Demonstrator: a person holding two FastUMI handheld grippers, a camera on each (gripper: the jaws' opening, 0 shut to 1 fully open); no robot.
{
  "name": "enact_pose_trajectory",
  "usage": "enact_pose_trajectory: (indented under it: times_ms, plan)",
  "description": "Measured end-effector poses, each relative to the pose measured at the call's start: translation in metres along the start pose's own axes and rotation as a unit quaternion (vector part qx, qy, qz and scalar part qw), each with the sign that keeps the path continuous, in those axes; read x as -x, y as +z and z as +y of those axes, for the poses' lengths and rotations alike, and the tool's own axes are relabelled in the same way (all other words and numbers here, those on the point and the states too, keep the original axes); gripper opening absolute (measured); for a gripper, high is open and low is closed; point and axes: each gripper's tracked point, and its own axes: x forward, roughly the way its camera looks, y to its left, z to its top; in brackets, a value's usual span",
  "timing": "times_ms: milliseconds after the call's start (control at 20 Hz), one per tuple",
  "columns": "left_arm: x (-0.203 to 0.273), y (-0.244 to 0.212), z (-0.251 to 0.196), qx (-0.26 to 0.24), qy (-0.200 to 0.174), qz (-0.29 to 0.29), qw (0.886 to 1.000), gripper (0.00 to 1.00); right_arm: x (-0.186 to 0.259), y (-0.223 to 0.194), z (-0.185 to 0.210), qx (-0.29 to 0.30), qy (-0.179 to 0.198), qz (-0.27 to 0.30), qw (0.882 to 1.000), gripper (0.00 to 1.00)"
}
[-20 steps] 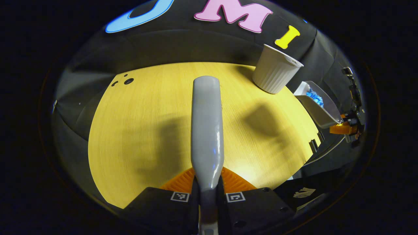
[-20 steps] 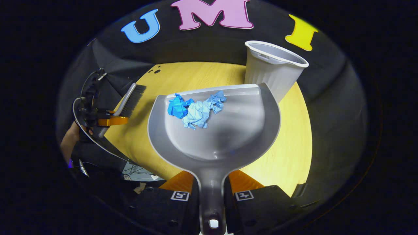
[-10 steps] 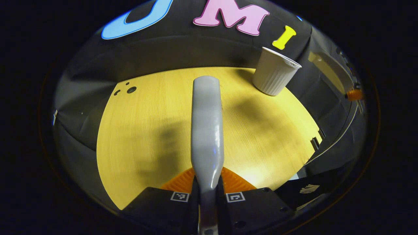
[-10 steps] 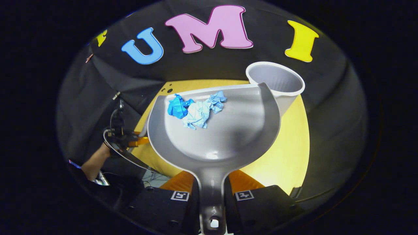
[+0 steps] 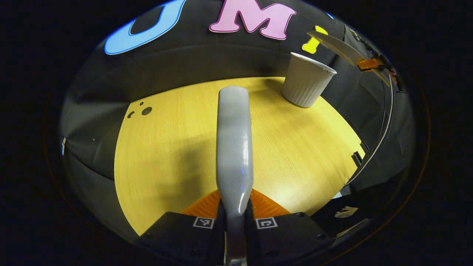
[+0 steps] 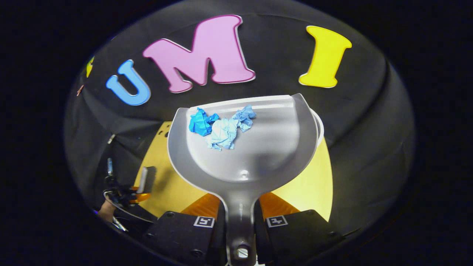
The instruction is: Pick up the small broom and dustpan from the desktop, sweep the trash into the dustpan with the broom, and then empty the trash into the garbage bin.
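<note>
My left gripper point(image 5: 235, 212) is shut on the grey broom handle point(image 5: 234, 144), which points out over the yellow table point(image 5: 166, 147). My right gripper point(image 6: 240, 212) is shut on the handle of the grey dustpan point(image 6: 255, 155), held level and high. Crumpled blue paper point(image 6: 221, 127) lies near the pan's front lip. The white ribbed garbage bin point(image 5: 306, 85) stands at the table's far right; its rim point(image 6: 320, 128) peeks out behind the pan's right edge. In the left gripper view the dustpan point(image 5: 338, 46) hangs above and right of the bin, with the right gripper point(image 5: 373, 63) behind it.
The broom point(image 6: 147, 179) and left gripper point(image 6: 125, 195) sit low at the left of the right gripper view, with a hand point(image 6: 105, 213) below them. Small holes point(image 5: 146, 110) mark the table's far left corner. Black cloth walls stand close behind the table.
The right gripper has lifted the dustpan with the paper up and forward, from beside the bin to above it. The broom has stayed over the table, drawing back slightly.
</note>
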Motion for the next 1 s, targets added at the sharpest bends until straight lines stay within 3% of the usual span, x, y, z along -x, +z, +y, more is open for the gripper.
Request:
enact_pose_trajectory:
  times_ms: [200,350,700,750,800,1000]
  plan:
    - [0.01,0.006,0.014,0.013,0.005,-0.004,1.0,0.26,0.009,0.0,0.011,-0.046,-0.061,-0.01,0.997,0.36]
    - [0.016,0.007,0.036,0.013,0.024,0.0,1.0,0.27,0.005,-0.002,0.018,-0.038,-0.106,-0.011,0.994,0.36]
    - [0.013,0.004,0.049,0.042,0.024,0.004,0.999,0.29,0.023,0.025,0.02,0.038,-0.204,-0.019,0.978,0.36]
    - [0.011,0.002,0.05,0.047,0.023,0.005,0.999,0.23,0.019,0.025,0.014,0.052,-0.215,-0.02,0.975,0.36]
    - [0.01,0.003,0.05,0.05,0.021,0.004,0.999,0.3,0.022,0.024,0.014,0.069,-0.225,-0.021,0.972,0.36]
    - [0.008,0.002,0.048,0.046,0.019,0.002,0.999,0.27,0.022,0.031,0.006,0.147,-0.273,-0.026,0.95,0.36]
